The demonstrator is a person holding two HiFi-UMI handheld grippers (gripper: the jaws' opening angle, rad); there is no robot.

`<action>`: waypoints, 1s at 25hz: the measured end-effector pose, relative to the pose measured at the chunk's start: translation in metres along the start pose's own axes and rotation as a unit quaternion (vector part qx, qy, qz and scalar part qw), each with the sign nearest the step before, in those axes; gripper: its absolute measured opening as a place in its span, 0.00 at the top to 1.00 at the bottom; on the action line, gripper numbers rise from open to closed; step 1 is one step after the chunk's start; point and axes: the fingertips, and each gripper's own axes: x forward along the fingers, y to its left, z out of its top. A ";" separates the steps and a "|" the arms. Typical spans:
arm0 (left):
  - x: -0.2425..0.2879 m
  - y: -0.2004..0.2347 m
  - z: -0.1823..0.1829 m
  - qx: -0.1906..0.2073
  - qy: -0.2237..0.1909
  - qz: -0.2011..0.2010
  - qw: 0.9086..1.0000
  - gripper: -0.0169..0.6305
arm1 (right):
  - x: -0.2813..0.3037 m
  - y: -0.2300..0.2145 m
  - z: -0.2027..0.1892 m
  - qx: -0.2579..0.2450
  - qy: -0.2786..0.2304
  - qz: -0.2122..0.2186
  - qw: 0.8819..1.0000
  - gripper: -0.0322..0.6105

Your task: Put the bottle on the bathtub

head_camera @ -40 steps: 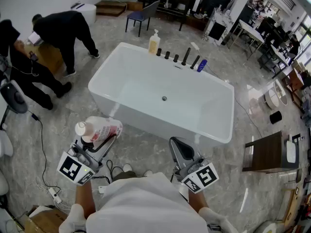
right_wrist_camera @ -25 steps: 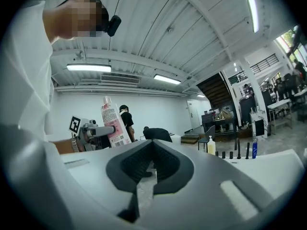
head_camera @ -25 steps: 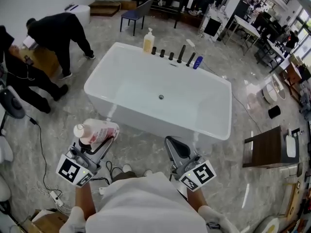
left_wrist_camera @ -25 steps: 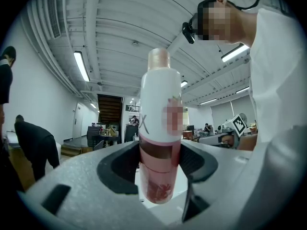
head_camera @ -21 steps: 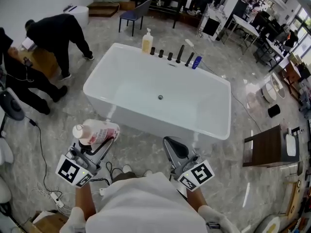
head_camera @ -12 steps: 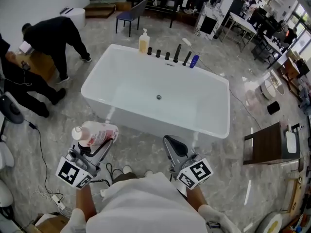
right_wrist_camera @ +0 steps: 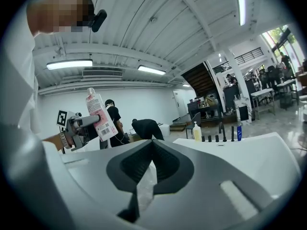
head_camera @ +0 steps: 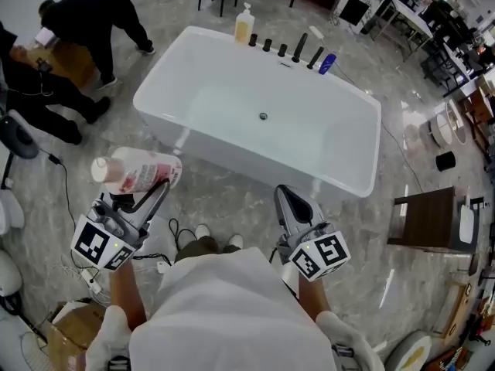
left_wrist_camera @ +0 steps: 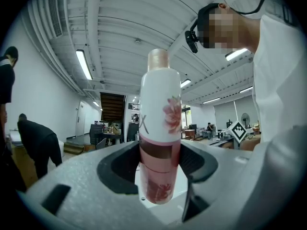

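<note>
left gripper (head_camera: 153,193) clamps bottle (head_camera: 139,170) crosswise at lower body, short of bathtub (head_camera: 255,161); right gripper (head_camera: 288,201) closed, empty.

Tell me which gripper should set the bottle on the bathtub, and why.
Left. The left gripper has its jaws clamped on the bottle, with the bathtub just ahead. The right gripper holds nothing, its jaws together, so it would probably need a handover first.

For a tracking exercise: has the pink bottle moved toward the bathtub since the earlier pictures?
No. The pink bottle sits as far from the bathtub's nearest corner as before; the view shifted.
</note>
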 end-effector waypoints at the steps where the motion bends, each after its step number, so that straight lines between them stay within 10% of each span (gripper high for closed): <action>1: 0.001 0.000 -0.002 0.001 0.005 0.001 1.000 0.60 | -0.001 -0.003 -0.001 0.005 0.000 -0.002 1.000 0.93; 25: 0.019 0.019 -0.010 -0.036 0.002 0.062 0.997 0.60 | 0.015 -0.069 -0.019 0.064 0.029 -0.012 0.997 0.93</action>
